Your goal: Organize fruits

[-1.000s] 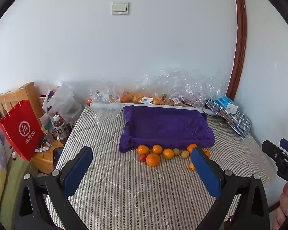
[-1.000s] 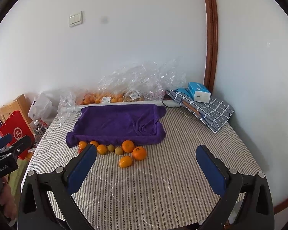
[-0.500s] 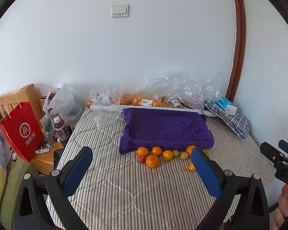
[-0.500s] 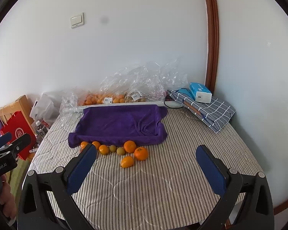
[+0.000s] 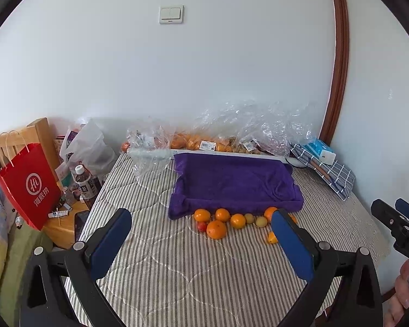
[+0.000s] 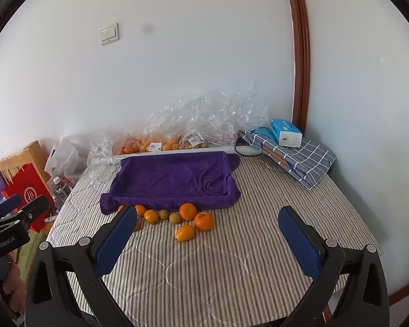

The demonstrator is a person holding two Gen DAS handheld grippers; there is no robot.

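Several loose fruits lie in a row on the striped bed cover in front of a purple towel: oranges, two small yellow-green fruits, a small red fruit and an oval orange fruit. My left gripper is open and empty, well short of the fruits. My right gripper is open and empty, short of the oval fruit. Each gripper shows at the edge of the other's view.
Clear plastic bags of more fruit sit against the wall behind the towel. A folded checked cloth with a tissue pack lies at the back right. A red paper bag and bottles stand off the bed's left edge.
Both grippers have risen and tilted slightly, so the fruits and towel sit a little lower in both views. Both stay open.
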